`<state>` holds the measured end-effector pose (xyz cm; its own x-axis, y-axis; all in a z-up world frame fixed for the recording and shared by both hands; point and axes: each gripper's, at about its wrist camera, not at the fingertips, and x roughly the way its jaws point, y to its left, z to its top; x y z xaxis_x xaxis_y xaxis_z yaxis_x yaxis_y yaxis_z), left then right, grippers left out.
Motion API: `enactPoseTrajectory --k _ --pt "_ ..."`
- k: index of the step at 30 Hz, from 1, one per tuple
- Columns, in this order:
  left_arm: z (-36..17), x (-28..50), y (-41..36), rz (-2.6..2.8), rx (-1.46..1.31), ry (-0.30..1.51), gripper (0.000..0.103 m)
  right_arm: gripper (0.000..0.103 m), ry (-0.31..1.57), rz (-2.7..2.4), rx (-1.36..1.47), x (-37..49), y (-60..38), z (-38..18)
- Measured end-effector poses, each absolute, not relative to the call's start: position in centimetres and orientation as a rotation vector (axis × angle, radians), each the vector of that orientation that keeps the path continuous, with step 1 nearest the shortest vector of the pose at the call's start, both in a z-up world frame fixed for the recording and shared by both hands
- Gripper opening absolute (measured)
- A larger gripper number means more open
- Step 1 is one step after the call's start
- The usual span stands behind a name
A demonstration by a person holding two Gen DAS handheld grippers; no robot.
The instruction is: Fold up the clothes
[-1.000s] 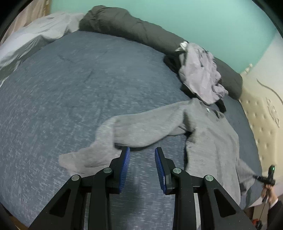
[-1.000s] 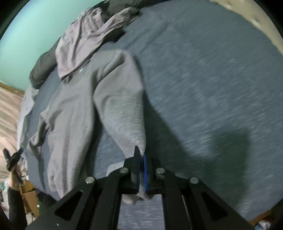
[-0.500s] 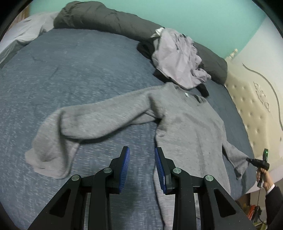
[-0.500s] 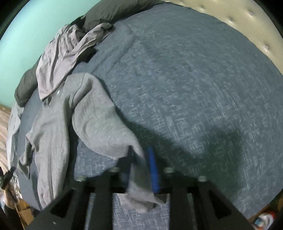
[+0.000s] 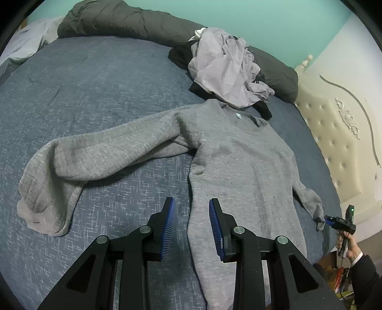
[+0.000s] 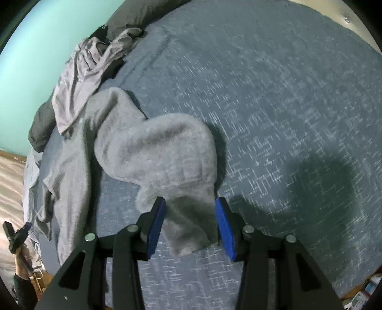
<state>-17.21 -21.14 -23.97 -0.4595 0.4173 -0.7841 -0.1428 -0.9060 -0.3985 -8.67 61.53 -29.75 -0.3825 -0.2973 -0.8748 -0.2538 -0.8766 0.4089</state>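
A blue-grey bed [image 5: 90,78] carries a grey sweater [image 5: 243,162] spread flat on its front or back, collar toward a heap of lilac and dark clothes [image 5: 222,71] by the rolled duvet [image 5: 124,21]. One sleeve [image 5: 102,155] stretches out sideways and buckles near its cuff; the other sleeve [image 5: 308,198] trails toward the bed's edge. The left gripper [image 5: 192,226] hovers, jaws apart and empty, over the sweater's side seam near the hem. The right gripper [image 6: 189,224] stands with jaws wide, the bunched cuff [image 6: 191,221] lying loose between them, not clamped. The sweater appears to be at the laying-out stage, sleeves not yet folded in. A next move would likely call for a firm pinch on the cuff or sleeve and a carry across the chest, with the crumpled bend smoothed so the fold lies flat.
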Motion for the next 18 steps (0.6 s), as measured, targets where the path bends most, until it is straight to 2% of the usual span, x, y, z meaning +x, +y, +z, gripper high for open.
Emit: enactPoseTrajectory --k 6,7,9,10,11,13,18 --pt "-24.1 -17.1 -21.0 2.401 -1.417 -0.397 0.033 0.043 -0.716 -2.447 1.779 -9.2 60.3 -31.6" --pt "-24.1 -17.0 -21.0 2.402 -1.419 -0.395 0.033 0.041 -0.702 -2.446 1.785 -9.3 60.1 -31.8" --pt "-24.1 -17.0 -20.9 2.407 -1.419 -0.397 0.033 0.024 -0.655 -2.458 1.790 -9.4 59.7 -31.9" --pt "-24.0 -17.0 -20.9 2.408 -1.419 -0.399 0.033 0.019 -0.643 -2.467 1.789 -9.4 59.8 -31.8" --pt "-24.0 -17.0 -20.9 2.408 -1.419 -0.398 0.033 0.009 -0.632 -2.475 1.788 -9.4 59.8 -31.8" --pt "-24.0 -17.0 -20.8 2.409 -1.420 -0.391 0.033 0.005 -0.609 -2.500 1.776 -9.3 60.0 -31.3" --pt "-23.9 -17.1 -20.5 2.410 -1.417 -0.378 0.033 0.005 -0.581 -2.628 1.704 -9.0 62.2 -28.9"
